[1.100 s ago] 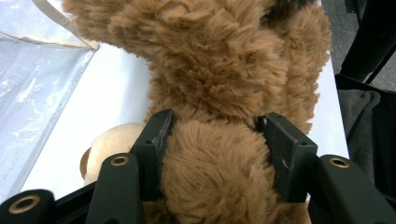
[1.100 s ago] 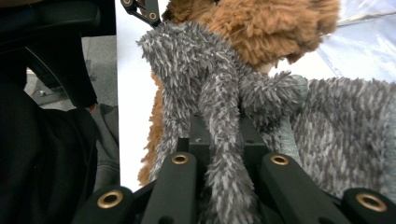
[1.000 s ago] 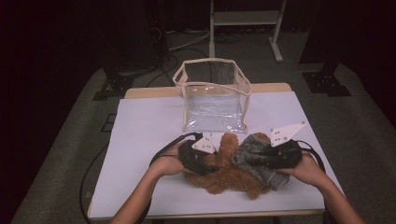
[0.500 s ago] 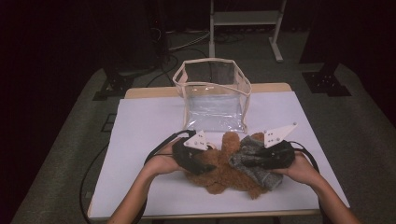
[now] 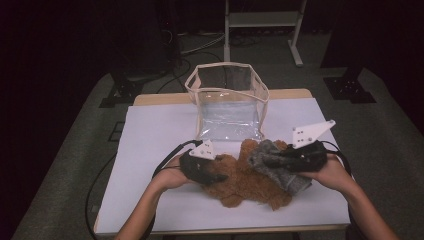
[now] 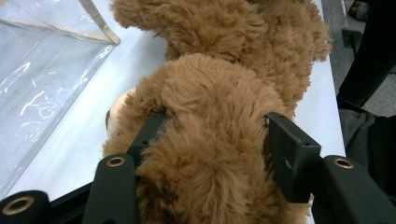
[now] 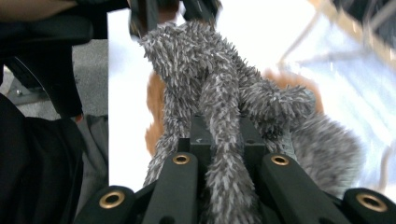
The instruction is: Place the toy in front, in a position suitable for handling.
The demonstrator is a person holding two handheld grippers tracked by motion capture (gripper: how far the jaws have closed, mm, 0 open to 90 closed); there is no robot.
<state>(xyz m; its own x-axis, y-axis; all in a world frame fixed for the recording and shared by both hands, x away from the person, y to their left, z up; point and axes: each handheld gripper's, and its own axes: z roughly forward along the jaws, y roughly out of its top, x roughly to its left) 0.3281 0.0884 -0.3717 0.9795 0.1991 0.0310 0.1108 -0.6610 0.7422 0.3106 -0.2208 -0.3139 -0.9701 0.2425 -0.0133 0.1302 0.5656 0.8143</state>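
Note:
A brown teddy bear [image 5: 245,182] lies on the white table near the front edge. My left gripper [image 5: 205,172] is on the bear's left side. In the left gripper view its jaws have just been closing, and the gripper [image 6: 215,126] is now shut on the bear's brown plush [image 6: 210,102], pads pressed into the fur. A grey fuzzy cloth piece [image 5: 275,162] lies over the bear's right side. My right gripper [image 5: 287,161] is shut on it. In the right gripper view a strip of the grey cloth [image 7: 205,79] is pinched in that gripper [image 7: 222,128].
A clear plastic bag [image 5: 227,100] with beige trim stands open-topped at the table's back middle, just behind the bear. The white table cover [image 5: 150,145] is bare to the left and right. Cables trail from both grippers, and dark floor surrounds the table.
My right gripper has risen a little and shifted right, drawing the grey cloth up with it. The left gripper has stayed almost in place on the bear.

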